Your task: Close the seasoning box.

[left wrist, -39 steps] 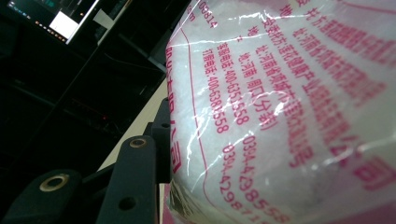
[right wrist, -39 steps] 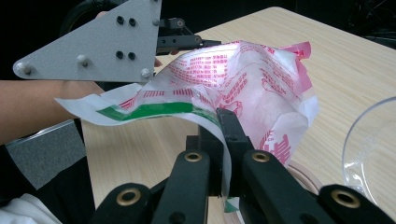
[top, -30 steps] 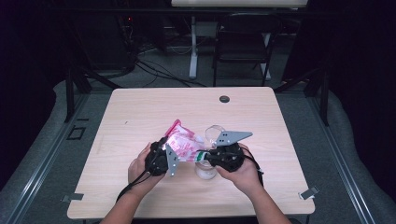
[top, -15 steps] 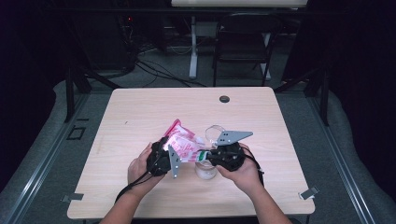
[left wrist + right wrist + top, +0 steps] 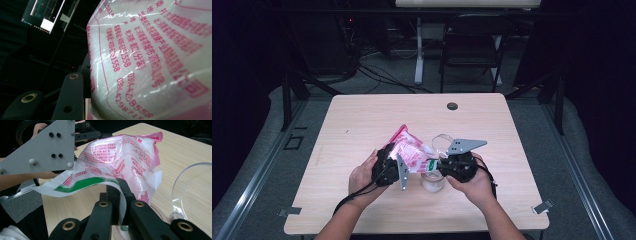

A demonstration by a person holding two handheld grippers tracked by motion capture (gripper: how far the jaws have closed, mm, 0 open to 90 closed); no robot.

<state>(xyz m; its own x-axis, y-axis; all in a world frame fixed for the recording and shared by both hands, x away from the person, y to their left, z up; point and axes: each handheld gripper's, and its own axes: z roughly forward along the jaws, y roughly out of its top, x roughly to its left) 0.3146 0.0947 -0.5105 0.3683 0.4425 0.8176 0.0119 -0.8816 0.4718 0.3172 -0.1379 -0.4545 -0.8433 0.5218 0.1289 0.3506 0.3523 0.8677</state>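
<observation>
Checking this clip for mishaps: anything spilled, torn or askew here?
Nothing stands out. The pink-printed bag is held between the left gripper and right gripper above the clear jar; no spill shows on the table.

The clear plastic bag [image 5: 155,62], which takes up the right of the left gripper view, carries rows of pink-red Chinese print running diagonally. Among them the digits 400-6391558 can be read near the centre, and 0394-4298555 lower down. In the right gripper view the same bag's [image 5: 117,160] pink print is too small to read.
</observation>
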